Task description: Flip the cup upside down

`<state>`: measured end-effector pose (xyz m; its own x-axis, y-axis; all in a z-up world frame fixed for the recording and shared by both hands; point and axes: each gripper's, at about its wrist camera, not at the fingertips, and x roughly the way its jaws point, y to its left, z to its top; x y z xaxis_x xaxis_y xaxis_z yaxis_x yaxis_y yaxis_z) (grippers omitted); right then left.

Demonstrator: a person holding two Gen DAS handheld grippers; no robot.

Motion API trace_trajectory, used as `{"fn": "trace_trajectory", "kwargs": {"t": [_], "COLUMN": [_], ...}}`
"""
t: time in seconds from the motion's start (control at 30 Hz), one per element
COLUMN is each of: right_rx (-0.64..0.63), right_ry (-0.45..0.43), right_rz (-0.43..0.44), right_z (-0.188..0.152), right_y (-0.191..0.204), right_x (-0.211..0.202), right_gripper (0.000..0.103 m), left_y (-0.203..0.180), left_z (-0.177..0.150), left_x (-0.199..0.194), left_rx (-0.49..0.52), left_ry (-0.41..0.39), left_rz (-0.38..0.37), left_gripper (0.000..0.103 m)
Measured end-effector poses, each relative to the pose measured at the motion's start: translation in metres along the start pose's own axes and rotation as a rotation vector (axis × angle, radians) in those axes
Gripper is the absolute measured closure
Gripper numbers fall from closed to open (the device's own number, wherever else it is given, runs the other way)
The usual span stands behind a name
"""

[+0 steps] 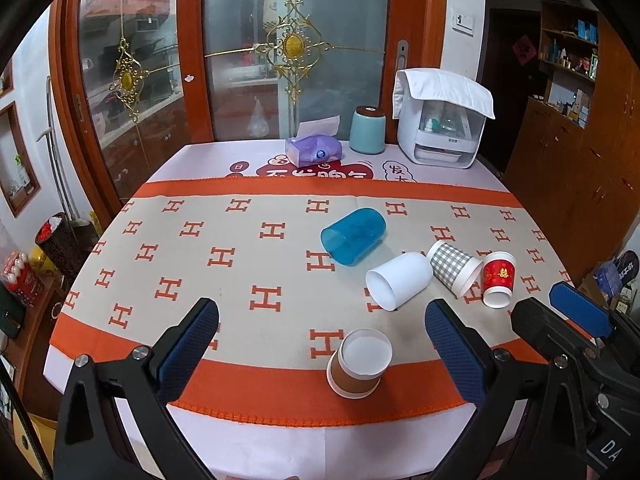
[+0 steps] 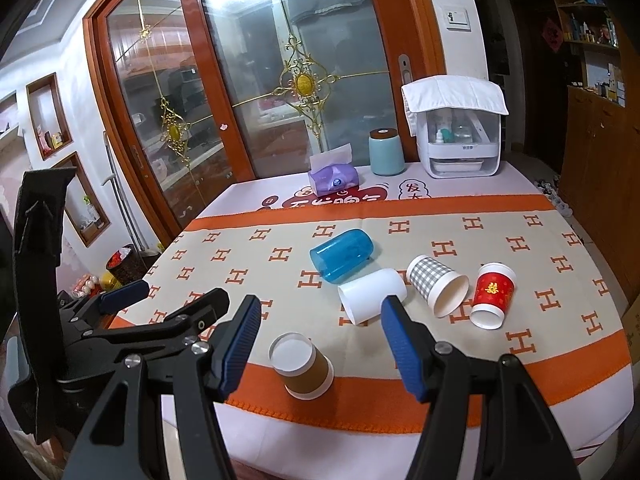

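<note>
A brown paper cup stands upside down on the cloth's front orange band. A blue plastic cup, a white cup, a grey checked cup and a red cup lie on their sides behind it. My left gripper is open and empty, above the near edge, with the brown cup between its fingers' lines. My right gripper is open and empty, just right of the left one.
The table carries an orange and beige cloth. At the back stand a purple tissue box, a teal canister and a white appliance under a towel. Glass sliding doors rise behind. A bin stands at the left.
</note>
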<state>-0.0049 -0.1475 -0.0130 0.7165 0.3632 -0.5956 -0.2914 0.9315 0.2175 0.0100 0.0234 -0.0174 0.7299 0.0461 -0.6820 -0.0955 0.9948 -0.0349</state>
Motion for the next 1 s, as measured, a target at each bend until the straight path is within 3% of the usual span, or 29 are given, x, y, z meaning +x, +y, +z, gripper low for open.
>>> {"fn": "trace_trajectory", "kwargs": {"t": [1.0], "right_rx": [-0.021], "right_ry": [0.008], "right_rz": [-0.005], "right_z": [-0.0028], "right_y": [0.0046], "right_x": [0.0075], "right_gripper": [0.04], "left_y": [0.0068], "left_z": [-0.0044], "left_x": [0.0064], "left_rx": [-0.013], "left_ry": [0.024], "left_rz": [0.019], "left_gripper": [0.001]}}
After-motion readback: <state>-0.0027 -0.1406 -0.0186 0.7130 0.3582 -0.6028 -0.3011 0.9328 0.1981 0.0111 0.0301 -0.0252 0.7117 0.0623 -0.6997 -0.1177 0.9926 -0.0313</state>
